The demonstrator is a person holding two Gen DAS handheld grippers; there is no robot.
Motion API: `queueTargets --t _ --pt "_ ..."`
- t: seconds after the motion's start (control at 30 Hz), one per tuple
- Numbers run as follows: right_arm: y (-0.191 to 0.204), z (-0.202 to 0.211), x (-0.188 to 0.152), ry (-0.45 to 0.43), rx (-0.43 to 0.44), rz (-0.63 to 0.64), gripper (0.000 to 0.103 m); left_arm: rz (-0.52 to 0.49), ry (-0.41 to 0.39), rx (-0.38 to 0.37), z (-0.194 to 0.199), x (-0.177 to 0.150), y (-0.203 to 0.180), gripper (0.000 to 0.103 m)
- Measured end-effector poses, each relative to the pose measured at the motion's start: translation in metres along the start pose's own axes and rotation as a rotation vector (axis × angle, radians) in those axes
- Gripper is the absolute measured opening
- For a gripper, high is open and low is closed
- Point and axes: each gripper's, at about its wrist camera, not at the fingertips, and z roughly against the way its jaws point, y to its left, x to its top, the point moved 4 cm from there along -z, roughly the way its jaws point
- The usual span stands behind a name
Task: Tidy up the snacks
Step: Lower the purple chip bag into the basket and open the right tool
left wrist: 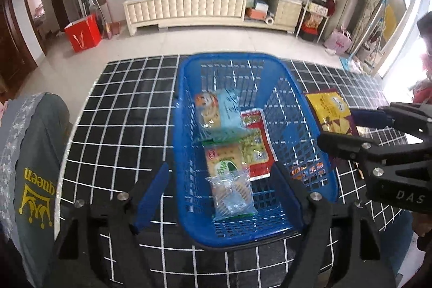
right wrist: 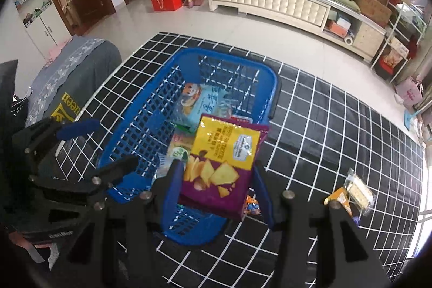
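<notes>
A blue plastic basket (left wrist: 186, 109) (right wrist: 140, 131) stands on the black grid-pattern table (left wrist: 118, 126). Inside lie a light blue snack pack (left wrist: 218, 112), a red pack (left wrist: 256, 142), a yellow-green pack (left wrist: 224, 158) and a clear wrapped pack (left wrist: 232, 196). My left gripper (left wrist: 218, 196) is open and empty over the basket's near end. My right gripper (right wrist: 216, 190) is shut on a yellow and purple chip bag (right wrist: 221, 163) (left wrist: 332, 115) and holds it above the basket's right rim. A clear cracker pack (right wrist: 360, 190) and an orange pack (right wrist: 338, 197) lie on the table to the right.
A grey cloth-covered chair back (left wrist: 35, 166) stands left of the table. Small colourful packs (right wrist: 252, 205) lie by the basket's right side. A cream cabinet (left wrist: 189, 7) and a red bag (left wrist: 83, 33) stand across the floor.
</notes>
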Motion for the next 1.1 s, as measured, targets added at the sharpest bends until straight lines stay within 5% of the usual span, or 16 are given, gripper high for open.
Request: queueTargets --t 0.53,1.1 --pt "0.033 -0.034 -0.002 0.087 -0.026 0.078 0.056 0.079 -0.019 0.002 0.004 -0.017 0.044 0.076" --pt "0.039 -0.069 -0.024 0.210 -0.052 0.087 0.057 0.079 0.007 -0.011 -0.006 -0.027 0.046 0.076"
